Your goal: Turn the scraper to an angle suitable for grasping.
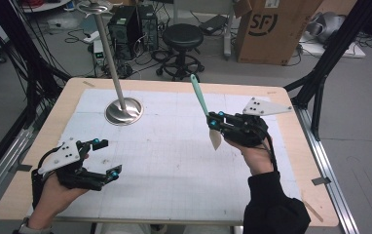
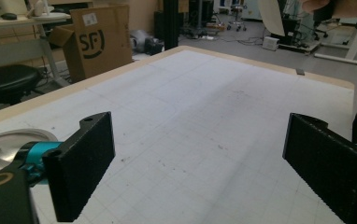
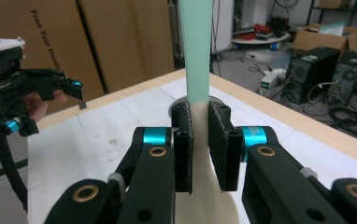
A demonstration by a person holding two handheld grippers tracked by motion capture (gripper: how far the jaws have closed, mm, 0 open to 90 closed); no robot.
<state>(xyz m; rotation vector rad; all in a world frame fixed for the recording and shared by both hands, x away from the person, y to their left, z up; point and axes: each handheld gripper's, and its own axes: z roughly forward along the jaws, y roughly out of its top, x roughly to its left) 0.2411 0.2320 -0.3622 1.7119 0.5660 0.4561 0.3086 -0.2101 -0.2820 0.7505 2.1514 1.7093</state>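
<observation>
Spatula with a mint-green handle and a cream blade is held by the right hand-held gripper, well above the white gridded mat of the bench; the handle points up and away toward the far edge, the blade hangs below the jaws. In the right gripper view the two black pads are seen pressed on the spatula at the neck, where green meets cream, so the right hand-held gripper is clamped on it; the grip looks narrow, and a long tool held near one end may be expected to swing or slip if it is moved fast. The left hand-held gripper rests low over the near left part of the bench, jaws wide apart with nothing between them, as its own view confirms; bare mat lies ahead of it.

The likely goal is judged to be the metal stand with its round base and upright pole at the far left of the mat; if the spatula is to be hung or set there, the handle should be kept steady and carried slowly; the pole should be approached from the open side so that it is not knocked; the free gripper could be brought in to steady the base.
</observation>
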